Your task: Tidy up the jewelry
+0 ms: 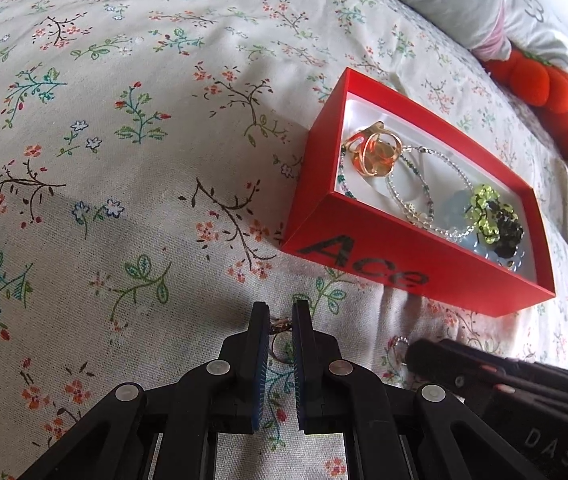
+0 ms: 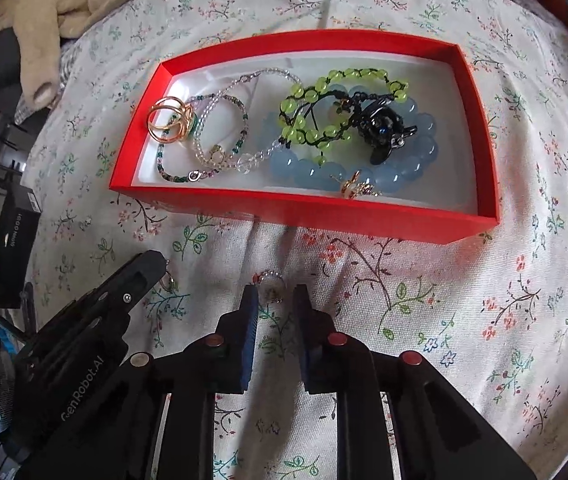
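A floral-printed white bedspread (image 1: 123,160) fills both views. A red cardboard box (image 2: 284,210) with jewelry is seen at upper centre of the right view. The left gripper (image 1: 280,320) is narrowed around a small gold ring (image 1: 279,344); the right gripper (image 2: 277,300) is narrowly parted around a small beaded ring (image 2: 269,280). An orange plush (image 1: 544,84) lies upper right.

A matt red cardboard box (image 2: 292,210) with a smooth white lining is seen on coarse woven floral cloth (image 1: 123,208). Glossy blue beads (image 2: 416,160), translucent green beads (image 2: 304,94) and polished gold-coloured metal rings (image 2: 169,120) are held inside.
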The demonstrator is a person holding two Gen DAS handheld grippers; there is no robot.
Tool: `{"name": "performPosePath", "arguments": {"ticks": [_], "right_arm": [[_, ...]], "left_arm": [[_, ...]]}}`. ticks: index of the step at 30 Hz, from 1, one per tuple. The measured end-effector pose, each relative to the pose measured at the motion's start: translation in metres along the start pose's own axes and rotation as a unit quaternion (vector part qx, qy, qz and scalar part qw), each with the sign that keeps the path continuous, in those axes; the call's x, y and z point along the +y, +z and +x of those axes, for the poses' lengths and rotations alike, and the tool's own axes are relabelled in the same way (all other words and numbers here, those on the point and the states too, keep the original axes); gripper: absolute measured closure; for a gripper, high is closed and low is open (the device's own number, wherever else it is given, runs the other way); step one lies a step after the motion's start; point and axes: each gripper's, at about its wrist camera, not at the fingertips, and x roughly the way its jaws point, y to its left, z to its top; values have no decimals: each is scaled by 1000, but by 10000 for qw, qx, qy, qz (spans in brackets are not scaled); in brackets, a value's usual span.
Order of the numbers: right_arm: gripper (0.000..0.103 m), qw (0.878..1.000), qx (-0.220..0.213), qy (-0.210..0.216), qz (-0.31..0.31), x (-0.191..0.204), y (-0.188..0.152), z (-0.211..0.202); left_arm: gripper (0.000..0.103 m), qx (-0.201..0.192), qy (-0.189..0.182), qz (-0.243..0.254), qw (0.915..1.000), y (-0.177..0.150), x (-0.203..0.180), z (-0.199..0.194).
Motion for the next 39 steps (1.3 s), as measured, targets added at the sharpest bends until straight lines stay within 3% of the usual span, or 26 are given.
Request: {"name": "performPosePath", "arguments": {"ticks": [7,14,23,39], "right_arm": [[77,9999,37,160,15,-2,5,11],[85,9998,4,-36,-181,4,5,18],[85,9999,-41,54,-97,2,4,8],[86,9945,-845,562,274,-18,1,-52]], "left_arm": [[98,10,4,-5,10000,-1,0,1],[97,14,0,-7,10000,0,1,1],[97,-35,18,-15,10000,0,2,-3],[98,-409,-151,227,9988,14,-18,-27]]}}
